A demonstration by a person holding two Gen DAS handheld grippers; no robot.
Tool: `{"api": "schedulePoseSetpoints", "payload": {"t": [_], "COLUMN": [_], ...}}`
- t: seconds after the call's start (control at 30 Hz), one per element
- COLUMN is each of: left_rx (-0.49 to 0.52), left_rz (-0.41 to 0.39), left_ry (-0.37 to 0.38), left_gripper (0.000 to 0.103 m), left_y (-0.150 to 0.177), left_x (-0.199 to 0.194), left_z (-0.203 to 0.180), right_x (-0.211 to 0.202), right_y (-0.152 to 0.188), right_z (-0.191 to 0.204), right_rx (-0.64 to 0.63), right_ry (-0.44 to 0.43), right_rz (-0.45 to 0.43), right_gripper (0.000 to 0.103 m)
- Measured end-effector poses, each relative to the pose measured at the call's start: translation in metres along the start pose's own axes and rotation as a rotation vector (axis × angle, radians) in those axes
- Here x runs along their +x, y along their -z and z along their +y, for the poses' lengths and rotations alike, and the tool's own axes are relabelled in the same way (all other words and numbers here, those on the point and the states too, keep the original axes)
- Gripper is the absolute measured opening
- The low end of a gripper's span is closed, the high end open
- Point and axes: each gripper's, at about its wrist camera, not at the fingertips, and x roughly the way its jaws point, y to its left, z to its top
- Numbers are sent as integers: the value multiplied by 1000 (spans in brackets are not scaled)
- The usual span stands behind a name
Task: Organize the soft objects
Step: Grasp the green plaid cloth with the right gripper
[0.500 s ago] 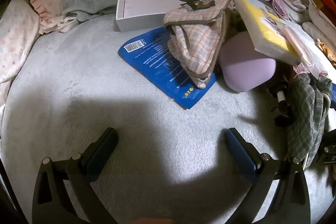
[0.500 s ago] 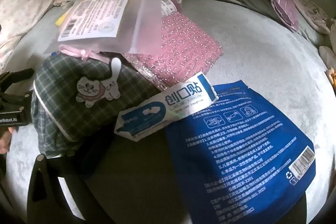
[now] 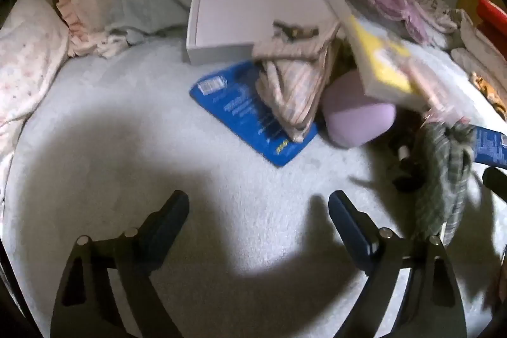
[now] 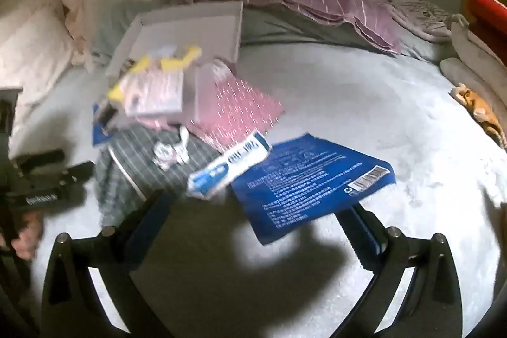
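A heap of soft things lies on a grey bed. In the left wrist view I see a pink plaid cloth (image 3: 294, 84) on a blue packet (image 3: 250, 113), a lilac cushion (image 3: 358, 119), a green plaid cloth (image 3: 443, 179) and a white box (image 3: 253, 15). My left gripper (image 3: 258, 208) is open and empty above bare blanket. In the right wrist view my right gripper (image 4: 253, 208) is open and empty, just short of a blue packet (image 4: 313, 179), a white-blue plaster box (image 4: 228, 167), the green plaid cloth (image 4: 149, 163) and a pink sparkly pouch (image 4: 240, 110).
Pillows (image 3: 28, 59) and a grey blanket (image 3: 152, 2) lie at the back left. A striped purple cloth (image 4: 332, 8) lies at the back. A yellow-edged packet (image 3: 380, 59) leans on the heap. The left gripper shows at the left of the right wrist view (image 4: 44, 179).
My right gripper has pulled back and up from the heap, and its fingers now show open. The left view has shifted slightly and blurred.
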Motion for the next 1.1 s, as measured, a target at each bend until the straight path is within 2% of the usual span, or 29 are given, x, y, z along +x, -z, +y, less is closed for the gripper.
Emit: {"api": "schedulePoseSetpoints", "payload": {"t": [0.13, 0.2, 0.33, 0.47, 0.6, 0.73, 0.8, 0.93, 1.0, 1.1], "left_rx": [34, 52, 60, 45, 32, 42, 48, 54, 53, 45], "left_rz": [-97, -121, -99, -60, -57, -89, -104, -114, -111, -97], "left_ry": [-11, -3, 33, 12, 14, 11, 7, -3, -1, -5], "left_gripper": [91, 91, 91, 91, 91, 91, 91, 91, 91, 91], "left_y": [-1, 0, 1, 1, 3, 5, 5, 7, 6, 5], "left_x": [-19, -24, -20, -11, -9, -14, -17, -18, -18, -16], "left_z": [-8, -14, -17, -17, -13, -14, -15, -17, -16, -16], "right_x": [4, 7, 18, 27, 17, 3, -6, -19, -13, 3], "right_y": [-28, -39, -28, -10, -2, 9, 12, 7, -3, -9], "right_z": [5, 6, 10, 15, 31, 46, 65, 89, 86, 70], "right_rx": [33, 50, 70, 93, 24, -3, -89, -195, -170, -58], "right_ry": [-34, -20, -5, -26, -11, -91, -140, -73, -47, -77], "right_rz": [-22, -11, -15, -18, -61, -67, -95, -203, -190, -135], "right_gripper": [102, 102, 102, 102, 102, 102, 102, 101, 101, 100]}}
